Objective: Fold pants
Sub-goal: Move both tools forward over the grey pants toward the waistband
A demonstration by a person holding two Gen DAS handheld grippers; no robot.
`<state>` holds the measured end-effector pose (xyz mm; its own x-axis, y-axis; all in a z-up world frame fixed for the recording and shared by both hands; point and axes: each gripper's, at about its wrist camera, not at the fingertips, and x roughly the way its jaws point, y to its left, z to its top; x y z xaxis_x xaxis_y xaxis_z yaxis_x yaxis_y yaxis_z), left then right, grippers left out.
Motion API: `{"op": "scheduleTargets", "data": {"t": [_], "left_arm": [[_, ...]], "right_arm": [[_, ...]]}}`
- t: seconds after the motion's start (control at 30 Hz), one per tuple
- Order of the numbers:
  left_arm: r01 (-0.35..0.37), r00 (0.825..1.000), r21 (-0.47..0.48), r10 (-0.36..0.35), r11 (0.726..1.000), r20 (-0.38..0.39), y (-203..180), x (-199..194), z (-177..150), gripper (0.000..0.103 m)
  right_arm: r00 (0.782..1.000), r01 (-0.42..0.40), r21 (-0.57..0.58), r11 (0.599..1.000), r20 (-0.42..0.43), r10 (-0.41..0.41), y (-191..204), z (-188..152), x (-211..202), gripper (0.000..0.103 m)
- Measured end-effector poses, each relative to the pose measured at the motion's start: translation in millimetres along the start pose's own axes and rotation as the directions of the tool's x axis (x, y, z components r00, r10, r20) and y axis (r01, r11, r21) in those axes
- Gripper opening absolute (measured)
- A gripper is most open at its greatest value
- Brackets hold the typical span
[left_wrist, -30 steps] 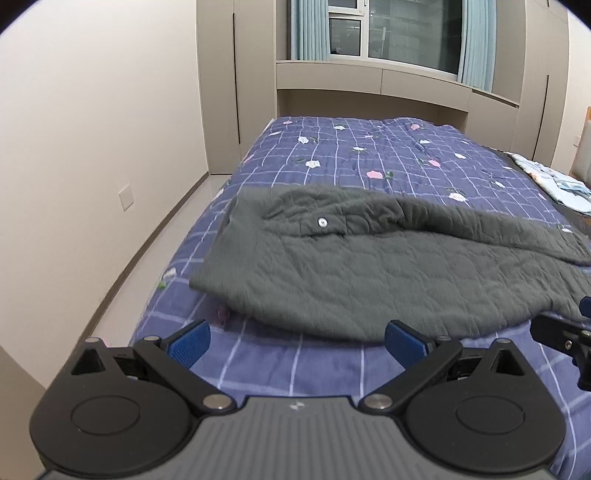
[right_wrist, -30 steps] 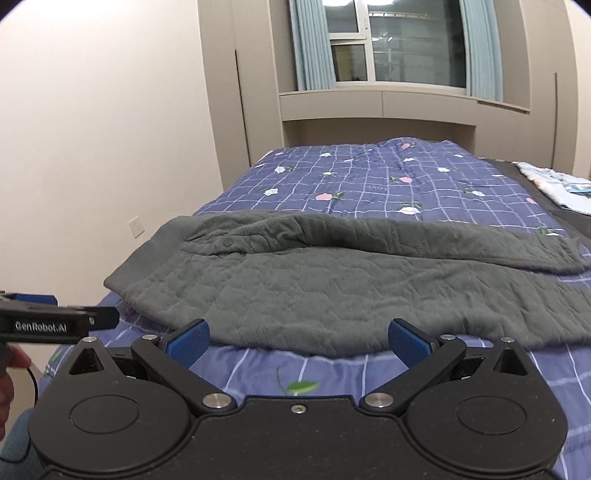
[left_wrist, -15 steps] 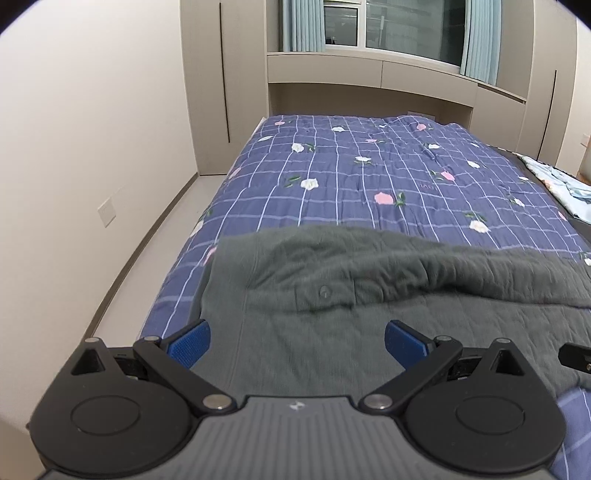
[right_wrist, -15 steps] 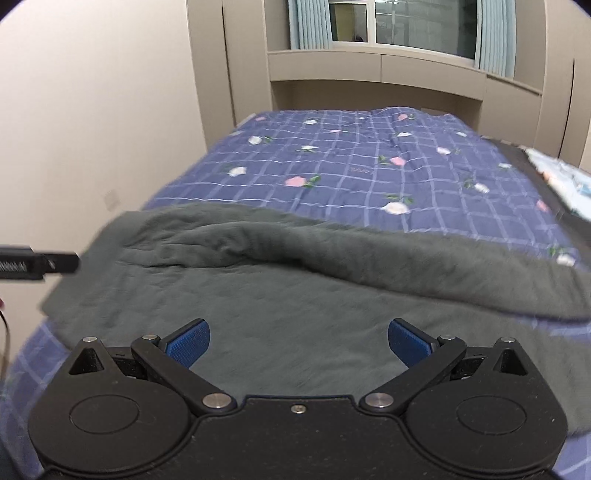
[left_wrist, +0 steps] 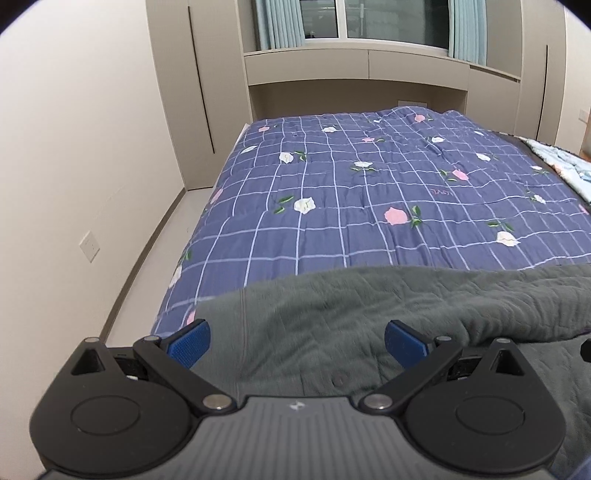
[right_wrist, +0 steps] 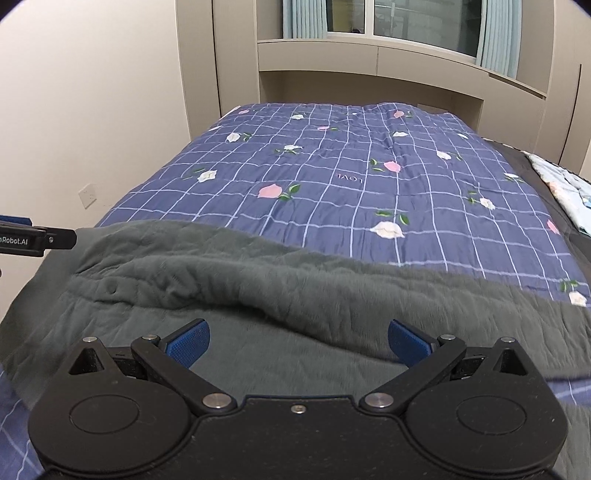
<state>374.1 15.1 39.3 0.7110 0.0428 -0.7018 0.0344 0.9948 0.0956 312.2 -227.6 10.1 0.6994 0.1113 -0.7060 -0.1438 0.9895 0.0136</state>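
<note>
Dark grey quilted pants [left_wrist: 369, 317] lie across the near end of the bed, on a purple checked quilt [left_wrist: 369, 206] printed with pink and white flowers. The waistband end sits toward the left side of the bed, and a long fold of the fabric humps up along the far edge of the garment [right_wrist: 295, 273]. A small snap button [right_wrist: 110, 285] shows near the waist in the right wrist view.

The left hand-held gripper [left_wrist: 295, 341] hangs low over the waist area with its blue pads [left_wrist: 188, 341] spread wide, nothing between them but the cloth below. The right hand-held gripper [right_wrist: 297, 341] is likewise spread wide, over the middle of the pants, holding nothing. At the left edge of the right wrist view, the black tip of the left tool [right_wrist: 37, 240] pokes in just beside the waistband corner.

Beyond the pants the quilt [right_wrist: 332, 166] runs bare to the headboard alcove. A pale floral cloth [right_wrist: 565, 192] lies at the bed's right side. Beige wardrobes [left_wrist: 184, 74] flank the alcove, with a window and blue curtains [right_wrist: 304, 18] above. A wall socket [left_wrist: 89, 245] sits low on the left wall.
</note>
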Motion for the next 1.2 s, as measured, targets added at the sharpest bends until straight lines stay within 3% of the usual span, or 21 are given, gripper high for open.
{"op": "scheduleTargets", "data": {"t": [0.43,0.63,0.87,1.07,1.2], "left_arm": [[0.014,1.000,0.084,-0.013,0.996,-0.007,3,55,33,0.102],[0.067,0.998,0.118,-0.063,0.991,-0.031,5,73,41,0.103],[0.132,0.991,0.261,-0.122,0.956,-0.056,-4,105,47,0.103],[0.143,0.989,0.300,-0.122,0.943,-0.086,-5,130,48,0.103],[0.131,0.990,0.316,-0.105,0.940,-0.099,-6,144,49,0.103]], "right_arm": [[1.000,-0.010,-0.082,0.997,-0.004,0.010,8,36,49,0.103],[1.000,-0.019,-0.110,0.994,-0.003,0.019,4,53,68,0.103],[0.998,-0.068,-0.204,0.976,-0.015,0.067,-1,79,104,0.103],[0.999,-0.050,-0.265,0.963,-0.034,0.042,-3,97,136,0.103],[0.992,-0.125,-0.287,0.950,-0.064,0.111,-6,100,155,0.103]]}}
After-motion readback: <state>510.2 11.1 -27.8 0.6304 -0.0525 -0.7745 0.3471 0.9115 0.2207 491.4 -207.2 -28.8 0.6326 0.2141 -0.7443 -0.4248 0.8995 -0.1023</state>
